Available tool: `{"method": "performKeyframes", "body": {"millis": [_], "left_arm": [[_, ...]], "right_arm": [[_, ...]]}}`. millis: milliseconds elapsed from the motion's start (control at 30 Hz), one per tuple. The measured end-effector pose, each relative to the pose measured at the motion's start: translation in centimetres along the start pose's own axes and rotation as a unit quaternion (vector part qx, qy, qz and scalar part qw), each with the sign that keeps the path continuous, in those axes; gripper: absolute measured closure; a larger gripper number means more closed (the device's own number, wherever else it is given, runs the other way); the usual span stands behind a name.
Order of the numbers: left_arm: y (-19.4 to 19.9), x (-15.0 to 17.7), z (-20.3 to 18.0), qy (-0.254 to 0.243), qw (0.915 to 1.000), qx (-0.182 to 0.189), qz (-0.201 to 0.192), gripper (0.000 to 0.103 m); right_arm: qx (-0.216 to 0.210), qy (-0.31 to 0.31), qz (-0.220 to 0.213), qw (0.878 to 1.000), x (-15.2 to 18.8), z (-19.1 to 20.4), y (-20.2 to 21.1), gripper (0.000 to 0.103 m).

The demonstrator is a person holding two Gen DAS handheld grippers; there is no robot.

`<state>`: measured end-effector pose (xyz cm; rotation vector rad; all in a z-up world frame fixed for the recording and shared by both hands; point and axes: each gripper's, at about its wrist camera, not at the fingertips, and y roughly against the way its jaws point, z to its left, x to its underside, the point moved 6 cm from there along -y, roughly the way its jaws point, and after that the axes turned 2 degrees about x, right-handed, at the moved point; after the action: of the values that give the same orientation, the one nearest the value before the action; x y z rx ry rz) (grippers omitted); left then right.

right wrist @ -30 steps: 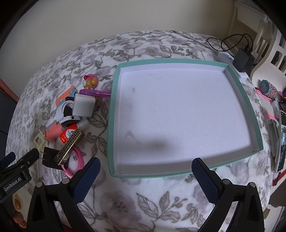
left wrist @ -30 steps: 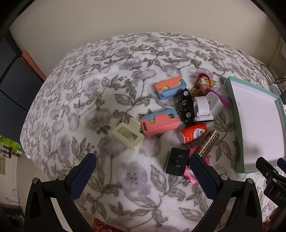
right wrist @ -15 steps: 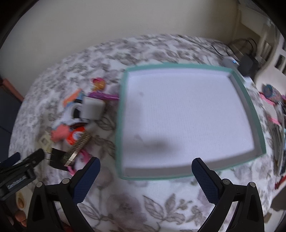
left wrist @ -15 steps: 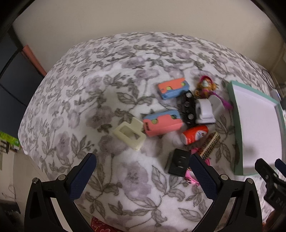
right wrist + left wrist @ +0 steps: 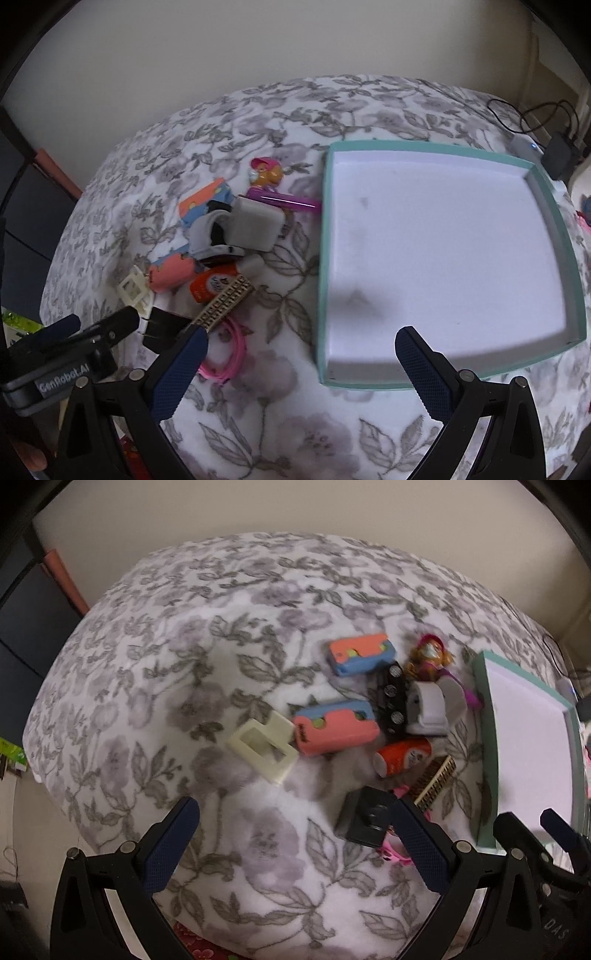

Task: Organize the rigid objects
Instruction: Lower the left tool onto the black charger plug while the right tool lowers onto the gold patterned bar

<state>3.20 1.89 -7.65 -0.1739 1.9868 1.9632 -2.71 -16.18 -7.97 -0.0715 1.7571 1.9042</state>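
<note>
A heap of small objects lies on a floral blanket (image 5: 184,686): two pink-and-blue cases (image 5: 336,729) (image 5: 360,653), a cream plastic frame (image 5: 264,749), a black toy car (image 5: 391,699), a white strap piece (image 5: 424,710), an orange tube (image 5: 402,757), a gold patterned bar (image 5: 436,781), a black block (image 5: 365,818), a pink ring (image 5: 229,354) and a doll figure (image 5: 428,657). A teal-rimmed white tray (image 5: 325,258) sits to their right, with nothing in it. My left gripper (image 5: 295,845) hangs open near the black block. My right gripper (image 5: 299,373) is open over the tray's near left corner.
A wall runs behind the bed. A dark cabinet (image 5: 26,627) stands to the left. Cables and a black charger (image 5: 557,155) lie beyond the tray's far right corner. Bare blanket stretches left of the pile.
Both views have shifted: the left camera has pulled back and to the left, and the right gripper has swung left, so the tray now sits further right in its view.
</note>
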Motion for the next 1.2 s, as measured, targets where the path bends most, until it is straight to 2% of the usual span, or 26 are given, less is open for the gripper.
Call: {"method": "performKeyframes", "body": {"millis": [133, 367, 567, 833, 900, 1200], "left_arm": [[-0.6, 0.1, -1.4, -0.023, 0.9996, 0.011, 0.009, 0.005], [-1.6, 0.6, -2.5, -0.039, 0.9981, 0.034, 0.033, 0.04], [-2.3, 0.5, -3.4, -0.05, 0.9969, 0.044, 0.04, 0.053], [-3.7, 0.3, -4.0, -0.053, 0.9959, 0.051, 0.053, 0.061], [-3.7, 0.1, -4.0, -0.046, 0.9955, 0.064, 0.053, 0.074], [-3.4, -0.4, -0.6, 0.008, 0.9983, 0.043, 0.039, 0.074]], "right_arm": [[0.008, -0.028, 0.007, 1.0, 0.1, -1.4, 0.0, 0.0], [0.008, -0.033, 0.002, 0.999, -0.1, -1.6, 0.2, 0.002], [0.001, -0.028, -0.001, 1.0, -0.2, -1.2, 0.3, 0.007], [-0.007, -0.025, -0.002, 1.0, -0.4, -0.6, 0.1, 0.008], [-0.01, -0.025, -0.002, 1.0, -0.4, -0.4, -0.1, 0.008], [-0.032, -0.009, 0.002, 0.999, -1.0, 2.3, -1.3, 0.016]]}}
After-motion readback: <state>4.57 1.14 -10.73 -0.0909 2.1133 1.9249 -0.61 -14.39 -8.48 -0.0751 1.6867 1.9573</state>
